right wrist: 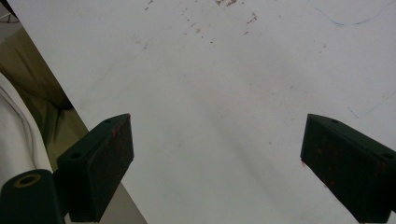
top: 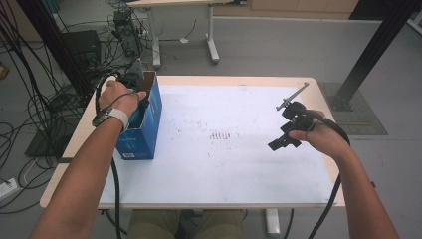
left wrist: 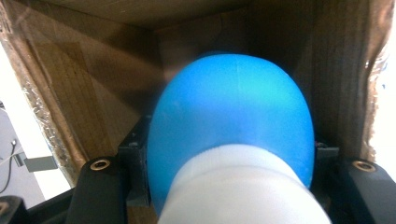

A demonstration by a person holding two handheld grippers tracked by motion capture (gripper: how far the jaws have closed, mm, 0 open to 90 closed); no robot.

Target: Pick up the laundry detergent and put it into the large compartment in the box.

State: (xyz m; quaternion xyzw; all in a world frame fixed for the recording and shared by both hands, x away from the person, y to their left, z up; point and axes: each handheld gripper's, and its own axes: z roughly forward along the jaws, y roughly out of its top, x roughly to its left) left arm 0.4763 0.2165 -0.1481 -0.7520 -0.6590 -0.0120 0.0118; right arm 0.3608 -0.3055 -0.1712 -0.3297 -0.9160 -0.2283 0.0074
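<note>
The box stands on the table's left side. The left gripper reaches into it, and the ball sits between its jaws. The right gripper hangs above the table's right side.

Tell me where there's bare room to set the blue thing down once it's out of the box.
The white mat lies bare between the blue box and the right gripper. Inside the box it's crowded: the left gripper and blue-and-white object sit close between its walls.

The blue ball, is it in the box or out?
In: the blue ball sits between the left gripper's jaws, with the box's brown walls around it.
</note>
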